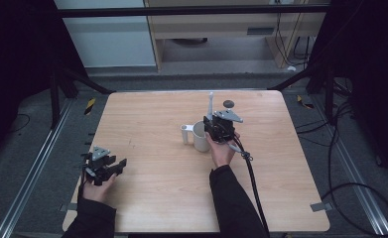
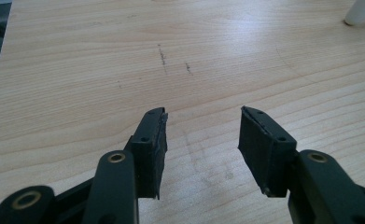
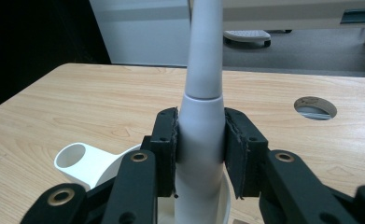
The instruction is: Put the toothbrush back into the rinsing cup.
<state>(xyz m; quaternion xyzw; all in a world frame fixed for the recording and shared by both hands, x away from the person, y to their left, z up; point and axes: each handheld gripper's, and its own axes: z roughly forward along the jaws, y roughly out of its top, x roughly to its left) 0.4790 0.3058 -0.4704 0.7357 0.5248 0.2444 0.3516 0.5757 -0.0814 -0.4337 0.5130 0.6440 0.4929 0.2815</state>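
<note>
1. Grey floor, metal rails and dark curtains surround the wooden table [image 1: 157, 198]; a cabinet stands at frame top.
2. Bare tabletop lies along the lower and left edges; a round hole [image 1: 228, 103] sits near the far edge.
3. My left gripper [image 1: 113, 166], lower left at the table edge, has its jaws apart over bare wood with nothing between them.
4. My right gripper [image 1: 212, 119], centre frame, is clamped on the white toothbrush handle [image 3: 201, 135].
5. That handle stands upright in the white cup [image 1: 198, 139], centre frame.
</note>
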